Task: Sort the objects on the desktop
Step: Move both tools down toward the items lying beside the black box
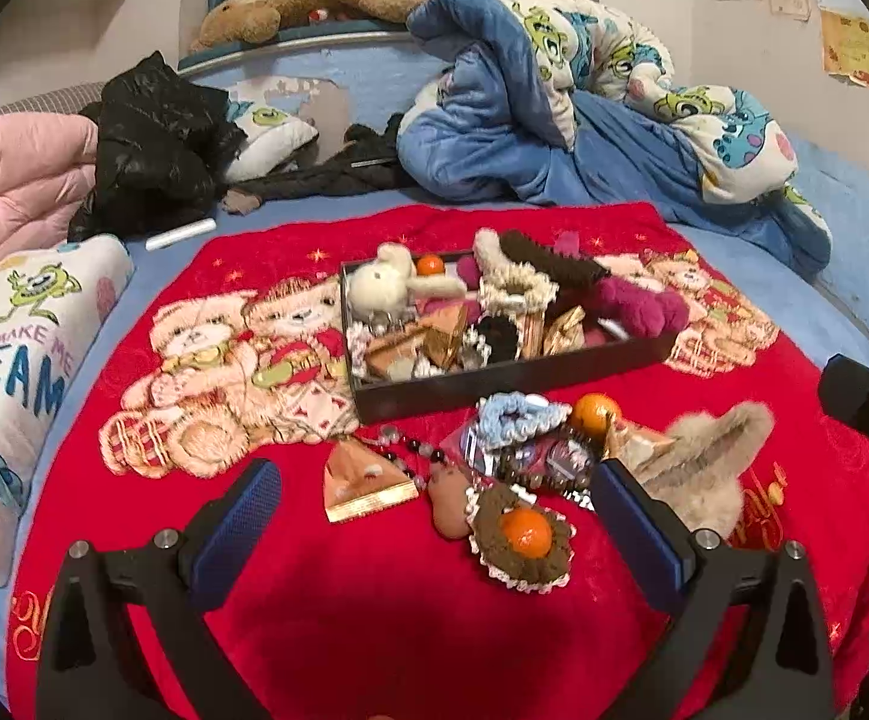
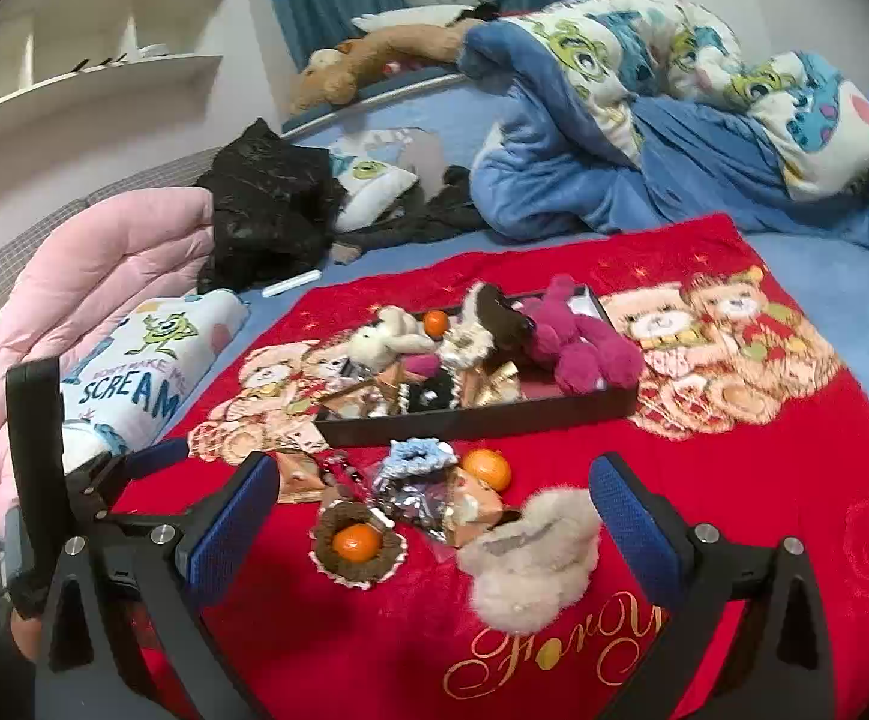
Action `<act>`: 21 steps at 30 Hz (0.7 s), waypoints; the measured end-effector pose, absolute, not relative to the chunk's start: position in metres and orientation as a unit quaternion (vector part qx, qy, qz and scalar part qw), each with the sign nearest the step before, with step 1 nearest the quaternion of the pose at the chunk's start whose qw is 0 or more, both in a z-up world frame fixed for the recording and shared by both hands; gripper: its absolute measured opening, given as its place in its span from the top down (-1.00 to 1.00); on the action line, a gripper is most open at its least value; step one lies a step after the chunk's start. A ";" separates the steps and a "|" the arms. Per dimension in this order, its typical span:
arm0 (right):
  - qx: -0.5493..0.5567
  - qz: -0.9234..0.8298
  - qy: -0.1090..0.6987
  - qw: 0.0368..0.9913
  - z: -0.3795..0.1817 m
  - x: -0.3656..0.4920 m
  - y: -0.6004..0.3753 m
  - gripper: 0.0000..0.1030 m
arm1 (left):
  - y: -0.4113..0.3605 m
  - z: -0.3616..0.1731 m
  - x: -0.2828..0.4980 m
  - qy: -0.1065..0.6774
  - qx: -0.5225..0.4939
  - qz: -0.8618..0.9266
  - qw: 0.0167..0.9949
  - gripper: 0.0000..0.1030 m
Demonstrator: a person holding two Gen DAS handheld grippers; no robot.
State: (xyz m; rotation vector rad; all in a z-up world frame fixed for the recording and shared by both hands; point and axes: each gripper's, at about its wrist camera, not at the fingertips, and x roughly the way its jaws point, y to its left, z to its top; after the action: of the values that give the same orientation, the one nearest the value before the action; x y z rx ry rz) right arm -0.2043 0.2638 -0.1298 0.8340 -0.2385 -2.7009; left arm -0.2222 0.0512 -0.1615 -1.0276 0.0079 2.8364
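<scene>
A black tray [image 1: 512, 381] [image 2: 482, 420] on the red blanket [image 1: 374, 618] holds a white plush rabbit [image 1: 383, 285], a magenta plush [image 2: 572, 342], hair clips and an orange ball [image 1: 430, 264]. In front lies a loose pile: a brown crochet scrunchie [image 1: 521, 558] with an orange ball on it [image 2: 357, 542], a gold triangular packet [image 1: 362, 483], a blue scrunchie [image 1: 518, 411], another orange ball [image 1: 595, 414] and a beige fluffy clip [image 2: 530, 564]. My left gripper [image 1: 434, 516] is open just short of the pile. My right gripper [image 2: 434, 516] is open, the beige clip by its right finger.
The blanket lies on a blue bed. A pink quilt [image 2: 104, 288], a black jacket [image 1: 158, 138] and a printed pillow [image 1: 20, 324] sit to the left. A rumpled blue duvet [image 1: 584, 108] and a brown plush toy [image 1: 314, 0] lie behind. White shelves [image 2: 110, 42] stand far left.
</scene>
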 end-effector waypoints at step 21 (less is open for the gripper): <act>0.410 -0.900 -0.114 0.096 -0.225 -0.248 0.273 -0.51 | 0.048 -0.239 -0.248 -0.012 -0.419 0.906 0.063 -1.00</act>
State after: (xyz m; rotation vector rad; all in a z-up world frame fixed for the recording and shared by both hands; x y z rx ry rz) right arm -0.2478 0.2733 -0.2254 1.2137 -0.3384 -2.6661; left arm -0.2476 0.0477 -0.2392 -1.2668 -0.0349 2.7373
